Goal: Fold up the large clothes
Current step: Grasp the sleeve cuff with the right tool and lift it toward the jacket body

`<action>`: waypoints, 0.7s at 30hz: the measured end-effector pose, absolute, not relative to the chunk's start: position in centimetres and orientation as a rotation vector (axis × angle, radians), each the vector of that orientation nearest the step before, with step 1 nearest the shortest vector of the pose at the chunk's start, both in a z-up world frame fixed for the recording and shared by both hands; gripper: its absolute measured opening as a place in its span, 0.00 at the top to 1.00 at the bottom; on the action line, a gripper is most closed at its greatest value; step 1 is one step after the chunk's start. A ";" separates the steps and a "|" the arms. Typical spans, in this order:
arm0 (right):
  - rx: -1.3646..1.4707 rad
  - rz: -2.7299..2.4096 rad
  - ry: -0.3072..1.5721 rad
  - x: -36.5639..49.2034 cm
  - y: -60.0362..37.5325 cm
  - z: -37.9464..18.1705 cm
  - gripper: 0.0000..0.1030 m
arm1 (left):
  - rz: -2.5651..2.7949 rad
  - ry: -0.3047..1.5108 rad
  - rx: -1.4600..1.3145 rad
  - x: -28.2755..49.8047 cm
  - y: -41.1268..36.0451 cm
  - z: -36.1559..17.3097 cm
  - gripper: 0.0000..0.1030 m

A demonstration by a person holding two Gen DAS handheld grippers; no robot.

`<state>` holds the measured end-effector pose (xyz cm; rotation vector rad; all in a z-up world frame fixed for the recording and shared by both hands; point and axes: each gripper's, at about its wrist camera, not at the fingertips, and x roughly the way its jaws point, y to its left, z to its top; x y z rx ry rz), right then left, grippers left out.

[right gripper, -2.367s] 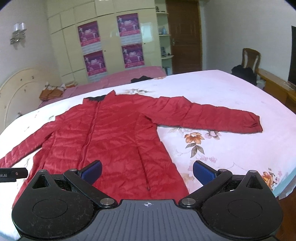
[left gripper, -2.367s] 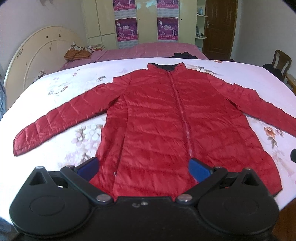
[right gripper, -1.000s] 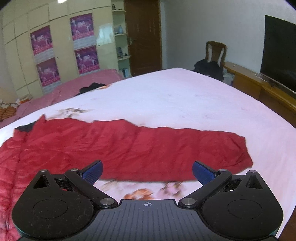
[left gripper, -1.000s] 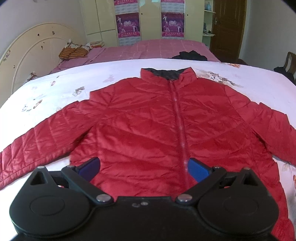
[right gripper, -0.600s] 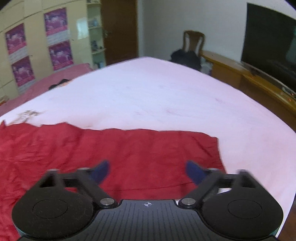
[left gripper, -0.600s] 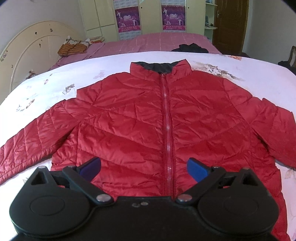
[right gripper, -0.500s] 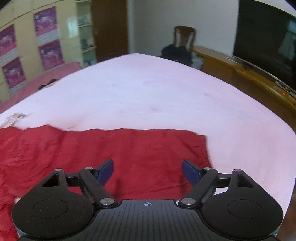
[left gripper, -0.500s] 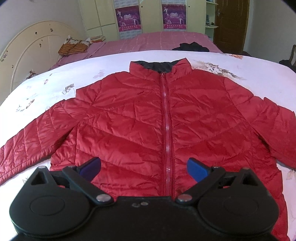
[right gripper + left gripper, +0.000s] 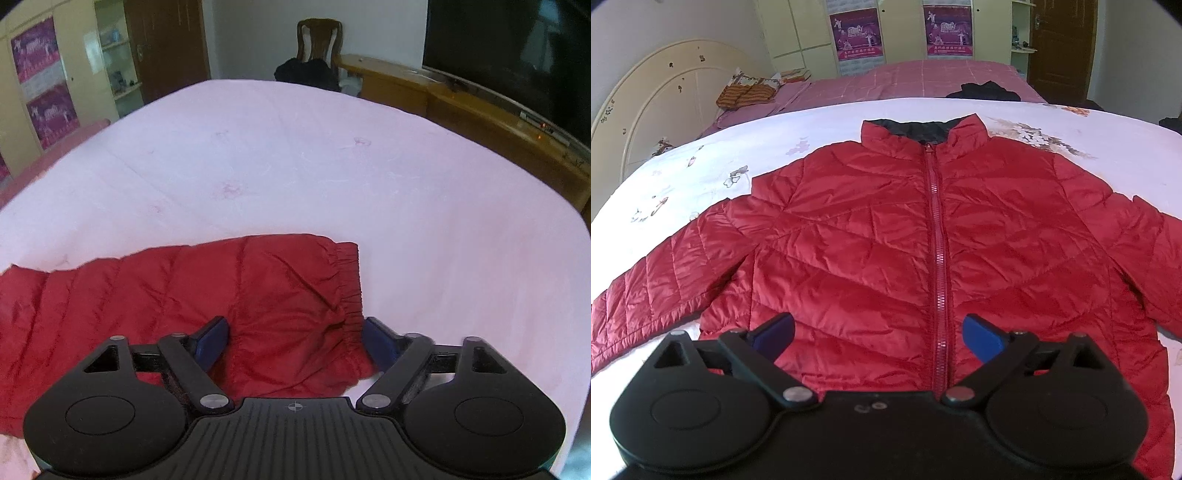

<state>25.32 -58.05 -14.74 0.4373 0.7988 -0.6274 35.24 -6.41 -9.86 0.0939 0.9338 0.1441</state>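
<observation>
right gripper [image 9: 293, 341] jaws closing around the sleeve cuff [image 9: 347, 291] of the red jacket [image 9: 923, 251] lying flat on the bed [image 9: 332, 166], pads not yet pinching, left gripper [image 9: 877, 332] wide open and empty over its chest, risk: slick puffy cuff slips out or bedsheet gets pinched too.

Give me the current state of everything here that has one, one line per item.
Red jacket: spread flat on the bed, front up, zipped closed.
Sleeve cuff: lying flat between the right jaws.
Left hand-held gripper: open above the jacket front.
Right hand-held gripper: closing around the cuff, pads not yet pressing.
Brown door: shut.
</observation>
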 end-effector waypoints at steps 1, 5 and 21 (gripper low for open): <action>0.447 -0.619 0.789 25.3 -58.1 -14.6 0.62 | 0.143 0.934 0.091 35.2 -6.4 -9.8 0.07; 0.484 -0.578 0.762 24.8 -57.8 -13.5 0.84 | 0.134 0.933 0.077 35.2 -5.9 -9.7 0.08; 0.327 -0.136 0.529 31.5 -40.5 -2.5 0.86 | 0.091 0.869 -0.038 34.0 1.3 -7.8 0.11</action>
